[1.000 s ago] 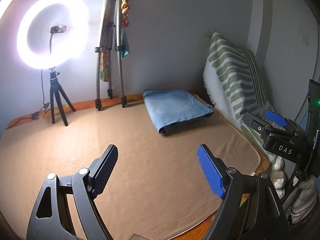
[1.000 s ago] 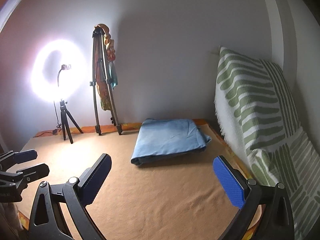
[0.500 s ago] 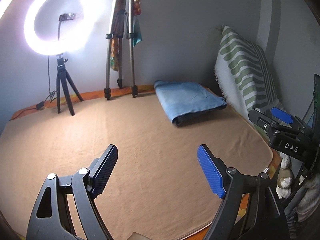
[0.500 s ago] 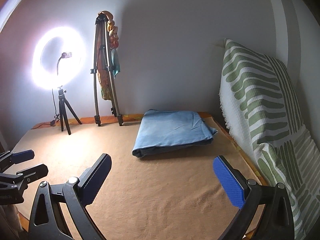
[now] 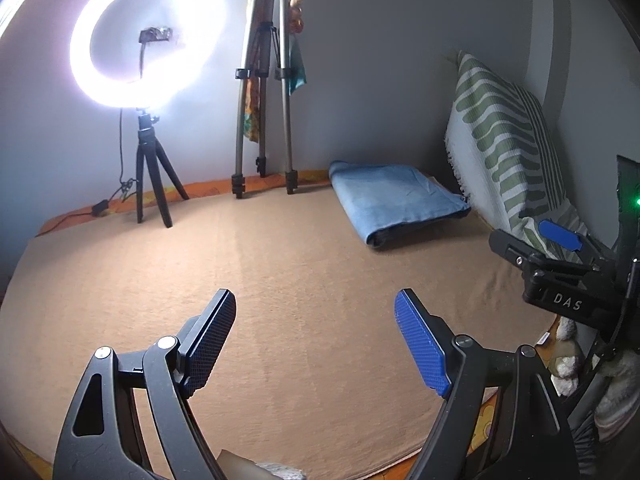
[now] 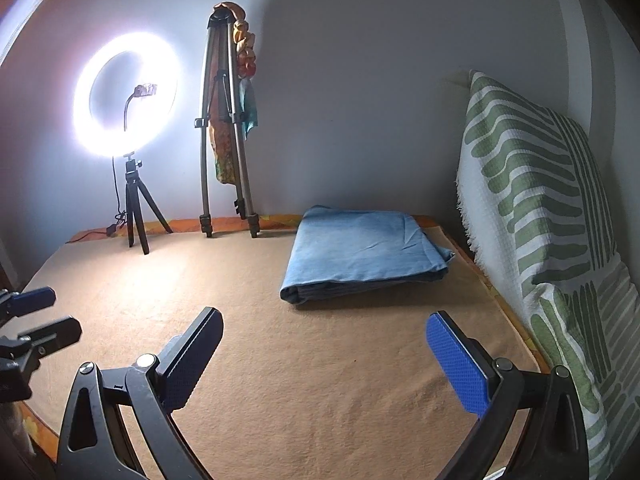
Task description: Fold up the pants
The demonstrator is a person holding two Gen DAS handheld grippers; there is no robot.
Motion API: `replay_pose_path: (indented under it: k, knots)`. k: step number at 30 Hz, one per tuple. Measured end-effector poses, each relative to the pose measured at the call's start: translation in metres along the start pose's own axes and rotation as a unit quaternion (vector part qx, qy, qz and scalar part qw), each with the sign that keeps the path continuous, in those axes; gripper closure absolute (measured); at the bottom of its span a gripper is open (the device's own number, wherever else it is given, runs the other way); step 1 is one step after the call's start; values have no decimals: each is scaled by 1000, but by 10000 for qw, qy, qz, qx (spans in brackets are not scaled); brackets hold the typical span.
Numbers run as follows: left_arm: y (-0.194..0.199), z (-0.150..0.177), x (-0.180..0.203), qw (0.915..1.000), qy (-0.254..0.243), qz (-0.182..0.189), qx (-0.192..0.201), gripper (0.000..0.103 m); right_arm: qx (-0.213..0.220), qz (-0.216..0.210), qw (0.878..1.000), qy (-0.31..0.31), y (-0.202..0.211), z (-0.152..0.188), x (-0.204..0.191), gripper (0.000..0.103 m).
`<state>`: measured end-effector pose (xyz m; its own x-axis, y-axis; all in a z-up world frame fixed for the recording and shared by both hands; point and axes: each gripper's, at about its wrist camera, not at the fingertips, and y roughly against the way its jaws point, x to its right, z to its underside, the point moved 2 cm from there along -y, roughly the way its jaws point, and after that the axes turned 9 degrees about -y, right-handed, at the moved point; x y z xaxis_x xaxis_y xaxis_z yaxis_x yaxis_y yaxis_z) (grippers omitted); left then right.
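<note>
Pants: folded blue bundle at the far right of the tan blanket, beside the striped cushion.
Left gripper: fingers apart, holding nothing.
Right gripper: fingers apart, holding nothing.

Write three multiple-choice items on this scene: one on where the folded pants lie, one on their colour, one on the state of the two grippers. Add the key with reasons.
1. The folded pants lie
A. by the green-striped cushion
B. under the ring light
C. between the left gripper's fingers

2. The pants are
A. black
B. light blue
C. green

3. The left gripper and right gripper are
A. both shut on cloth
B. one open, one shut
C. both open

Key: 1 A, they rest on the tan blanket next to the cushion; 2 B, pale denim blue; 3 C, fingers spread, nothing between them.
</note>
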<state>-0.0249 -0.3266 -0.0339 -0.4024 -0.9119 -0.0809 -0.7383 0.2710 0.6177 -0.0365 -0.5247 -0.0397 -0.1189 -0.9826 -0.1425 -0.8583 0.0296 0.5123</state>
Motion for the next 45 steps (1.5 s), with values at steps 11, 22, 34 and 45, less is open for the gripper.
replay_pose_path:
  k: [11, 22, 34, 45]
  knots:
    - [0, -1, 2, 10000, -30, 48, 37, 21, -14, 8, 10000, 15, 0, 3, 0, 0]
    - [-1, 0, 6, 10000, -68, 65, 14, 21, -43, -38, 10000, -51, 2, 3, 2, 0]
    - [0, 0, 8, 10000, -81, 48, 19, 21, -42, -21, 10000, -39, 2, 5, 1, 0]
    - [0, -1, 7, 10000, -92, 25, -2, 21, -46, -28, 10000, -39, 2, 6, 1, 0]
